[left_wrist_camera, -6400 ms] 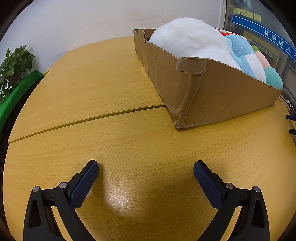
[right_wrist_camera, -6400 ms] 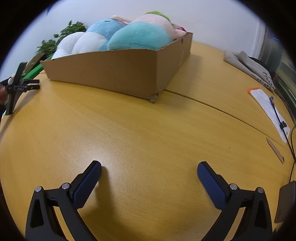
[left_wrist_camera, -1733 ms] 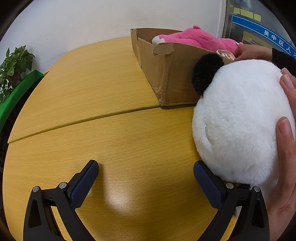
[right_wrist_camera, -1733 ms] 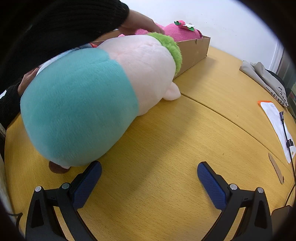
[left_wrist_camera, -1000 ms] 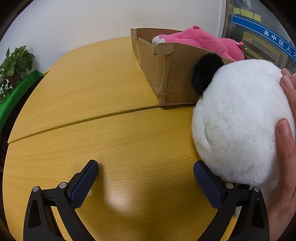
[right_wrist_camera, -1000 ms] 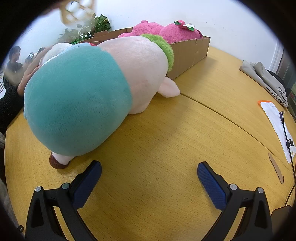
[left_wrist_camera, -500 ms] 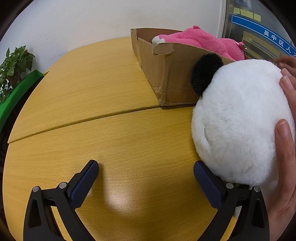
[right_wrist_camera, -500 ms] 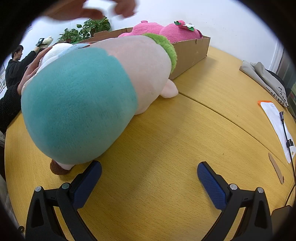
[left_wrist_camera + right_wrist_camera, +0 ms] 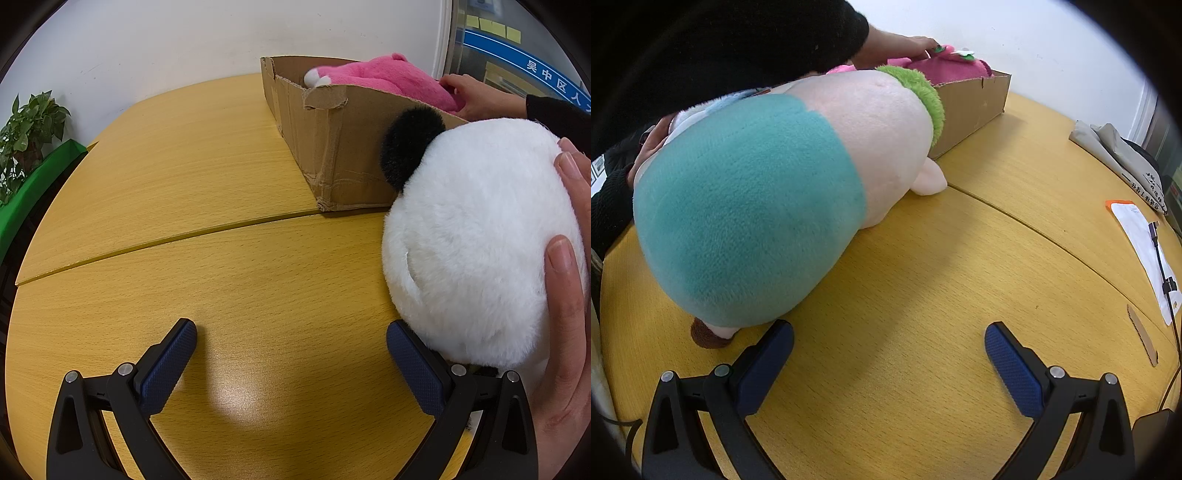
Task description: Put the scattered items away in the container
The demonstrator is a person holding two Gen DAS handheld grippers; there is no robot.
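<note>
A hand (image 9: 569,295) hides the white plush's (image 9: 476,251) far side; both tools gape.

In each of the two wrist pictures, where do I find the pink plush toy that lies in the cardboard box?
Left wrist view: the pink plush toy is at top centre-right, inside the cardboard box, with a bare hand on its right end.
Right wrist view: the pink plush toy is at top centre, behind the teal and cream plush.
Shared landmark: the cardboard box.
</note>
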